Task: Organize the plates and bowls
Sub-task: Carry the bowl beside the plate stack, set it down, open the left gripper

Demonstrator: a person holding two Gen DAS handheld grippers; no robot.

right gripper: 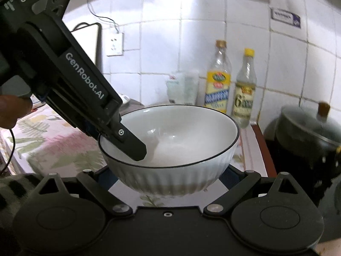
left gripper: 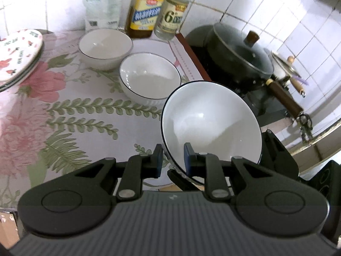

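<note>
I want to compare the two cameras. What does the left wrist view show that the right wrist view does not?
Only the left wrist view shows two more bowls on the floral cloth and the stacked plates. Only the right wrist view shows a wall socket and the left gripper from outside, pinching the rim. Both show the lifted bowl, two bottles and the lidded pot.

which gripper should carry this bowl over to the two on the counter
Left. The left gripper is clamped on the lifted bowl's rim; the right gripper only cradles its base. The other bowls lie ahead.
</note>
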